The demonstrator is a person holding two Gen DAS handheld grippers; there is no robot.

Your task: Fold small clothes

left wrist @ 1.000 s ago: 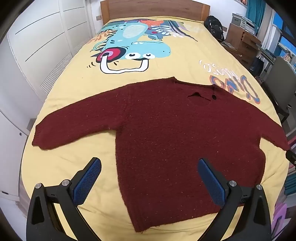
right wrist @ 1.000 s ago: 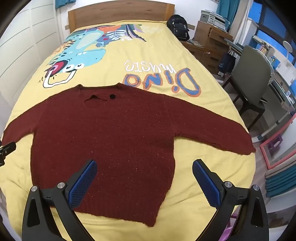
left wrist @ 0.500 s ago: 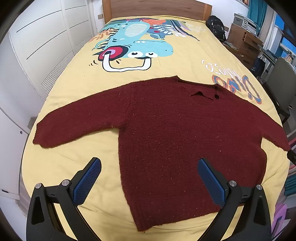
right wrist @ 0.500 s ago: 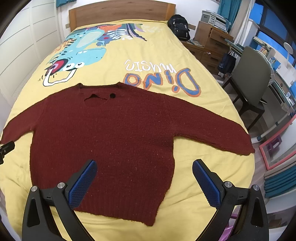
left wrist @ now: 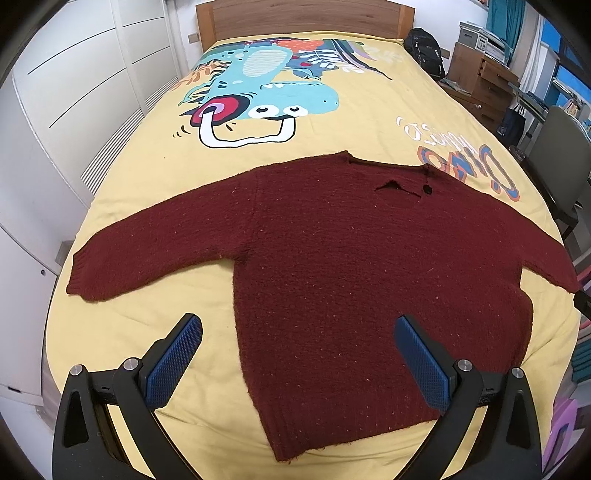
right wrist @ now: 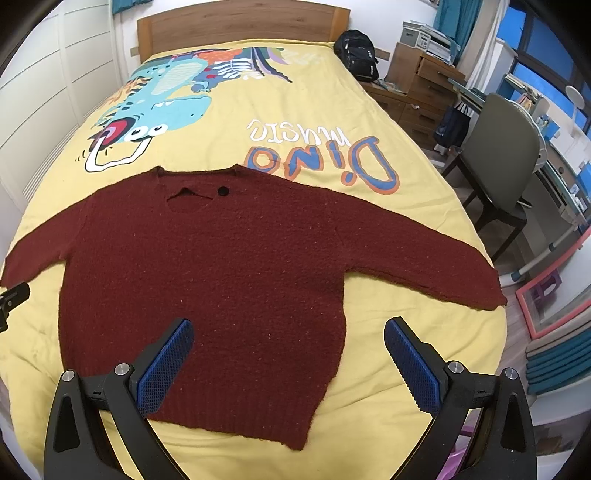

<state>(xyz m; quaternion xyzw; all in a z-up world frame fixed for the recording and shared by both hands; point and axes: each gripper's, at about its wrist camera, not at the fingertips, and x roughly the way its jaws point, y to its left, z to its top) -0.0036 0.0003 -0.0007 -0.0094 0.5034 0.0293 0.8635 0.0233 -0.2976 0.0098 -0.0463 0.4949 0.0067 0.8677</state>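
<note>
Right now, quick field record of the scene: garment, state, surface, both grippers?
garment: dark red sweater
state: flat, unfolded, both sleeves spread out, neckline away from the cameras
surface: yellow dinosaur bedspread
left gripper: open, empty, above the hem's left side
right gripper: open, empty, above the hem's right side
nearby: grey chair right of the bed

Yellow dinosaur bedspread point(left wrist: 369, 122); wooden headboard point(right wrist: 240, 27); black backpack point(right wrist: 358, 55); grey chair point(right wrist: 502, 162).

sweater point(right wrist: 221, 280) flat on bed point(right wrist: 332, 122), sleeves toward 9 and 3 | headboard point(right wrist: 240, 27) at 12 | chair point(right wrist: 506, 158), dresser point(right wrist: 424, 85) at 2
</note>
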